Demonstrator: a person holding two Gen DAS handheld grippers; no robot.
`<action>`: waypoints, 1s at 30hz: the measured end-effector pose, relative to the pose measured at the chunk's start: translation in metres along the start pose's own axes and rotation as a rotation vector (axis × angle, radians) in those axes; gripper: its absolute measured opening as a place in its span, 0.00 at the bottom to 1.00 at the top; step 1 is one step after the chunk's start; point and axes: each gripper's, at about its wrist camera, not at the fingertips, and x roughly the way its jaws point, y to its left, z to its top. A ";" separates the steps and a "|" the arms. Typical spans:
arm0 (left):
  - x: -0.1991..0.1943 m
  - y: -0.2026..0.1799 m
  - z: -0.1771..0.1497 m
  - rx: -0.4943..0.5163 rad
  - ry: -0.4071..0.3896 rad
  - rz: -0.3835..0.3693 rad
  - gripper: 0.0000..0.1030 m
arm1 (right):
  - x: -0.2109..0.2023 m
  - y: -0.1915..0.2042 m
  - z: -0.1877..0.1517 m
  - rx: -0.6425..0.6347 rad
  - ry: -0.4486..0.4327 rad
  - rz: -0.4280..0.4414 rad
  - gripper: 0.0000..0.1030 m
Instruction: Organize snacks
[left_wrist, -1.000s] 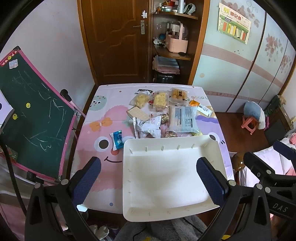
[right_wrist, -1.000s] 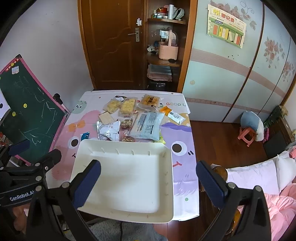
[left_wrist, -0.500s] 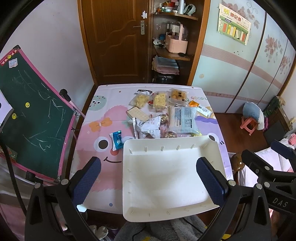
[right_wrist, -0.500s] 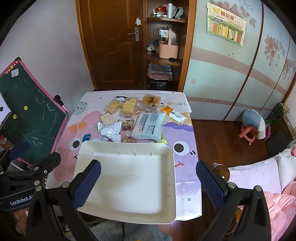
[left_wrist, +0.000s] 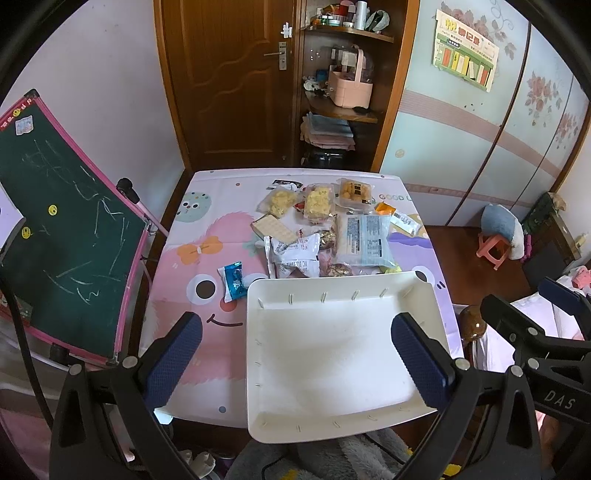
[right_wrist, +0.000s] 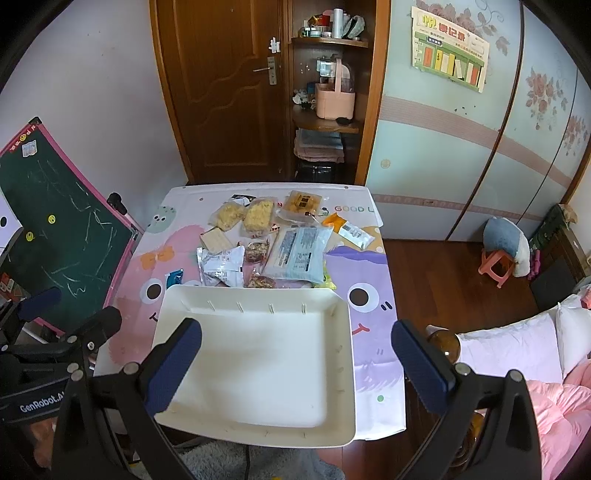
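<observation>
An empty white tray (left_wrist: 258, 332) (right_wrist: 343, 332) lies at the near end of a small table with a cartoon-print cloth (left_wrist: 207, 229) (right_wrist: 369, 266). Beyond the tray sit several snack packets: a large pale blue pack (left_wrist: 364, 240) (right_wrist: 301, 253), a white crumpled pack (left_wrist: 293, 253) (right_wrist: 221, 266), a small blue wrapper (left_wrist: 233, 280), a wafer (left_wrist: 274, 227) and clear packs of yellow snacks (left_wrist: 317, 201) (right_wrist: 258, 216). My left gripper (left_wrist: 295, 363) and right gripper (right_wrist: 295, 363) both hang open high above the tray, holding nothing.
A green chalkboard easel (left_wrist: 55, 206) leans close at the table's left. A wooden door and shelf unit (left_wrist: 332, 92) stand behind the table. To the right are bare floor, a pink stool (left_wrist: 493, 251) and bedding (right_wrist: 517, 350).
Both views have shifted slightly; the right gripper has drifted a little toward the table. Nothing on the table has moved.
</observation>
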 end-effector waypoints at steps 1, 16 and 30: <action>0.000 0.000 0.000 0.000 -0.001 -0.001 0.99 | 0.000 0.001 0.001 -0.001 -0.001 0.000 1.00; 0.000 0.003 0.007 0.007 -0.004 -0.003 0.97 | -0.007 0.012 0.004 0.003 -0.021 0.004 1.00; 0.009 0.021 0.025 -0.002 0.000 0.021 0.97 | -0.001 0.021 0.021 -0.012 -0.021 0.004 1.00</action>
